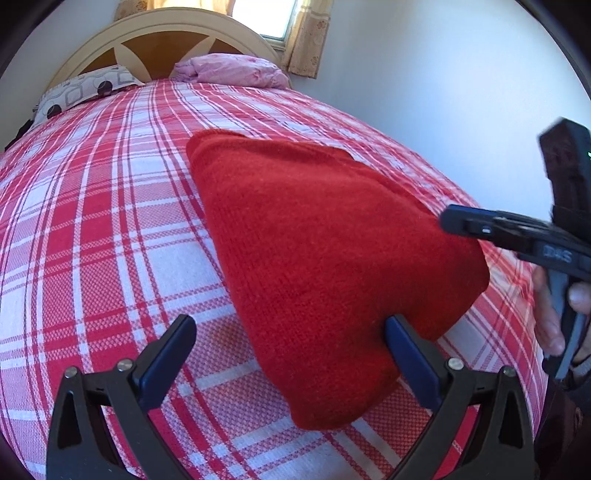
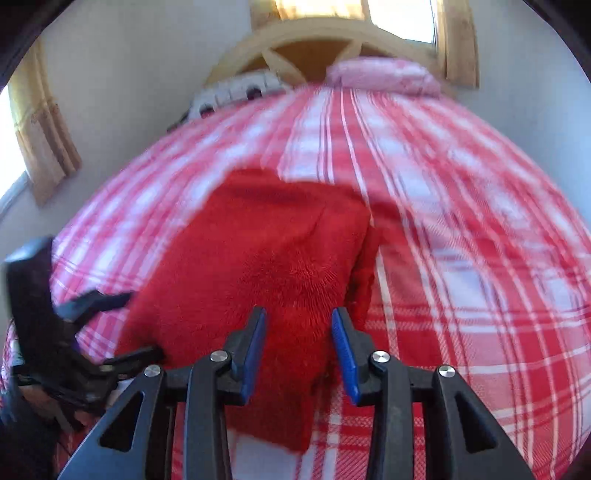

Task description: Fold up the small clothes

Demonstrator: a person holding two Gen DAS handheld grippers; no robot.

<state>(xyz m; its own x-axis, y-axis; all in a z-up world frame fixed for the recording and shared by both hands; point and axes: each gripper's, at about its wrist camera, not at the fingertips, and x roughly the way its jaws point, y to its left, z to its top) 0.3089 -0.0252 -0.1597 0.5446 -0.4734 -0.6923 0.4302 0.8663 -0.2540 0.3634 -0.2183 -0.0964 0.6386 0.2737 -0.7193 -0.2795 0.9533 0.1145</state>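
A red knitted garment point(image 1: 317, 251) lies folded on the red-and-white plaid bedspread point(image 1: 92, 229). My left gripper point(image 1: 291, 343) is open wide; its near corner of the garment lies between the jaws, touching the right finger point(image 1: 410, 354). My right gripper point(image 2: 299, 343) is open, jaws partly apart, over the near edge of the garment point(image 2: 266, 258). The right wrist view is motion-blurred. The right gripper shows in the left wrist view point(image 1: 480, 225) at the garment's right edge. The left gripper shows in the right wrist view point(image 2: 96, 332) at the garment's left edge.
A patterned pillow point(image 1: 85, 88) and a pink pillow point(image 1: 236, 70) lie at the headboard point(image 1: 166, 33). White walls flank the bed. A curtained window point(image 1: 303, 33) is behind the headboard, another point(image 2: 33, 133) at the left wall.
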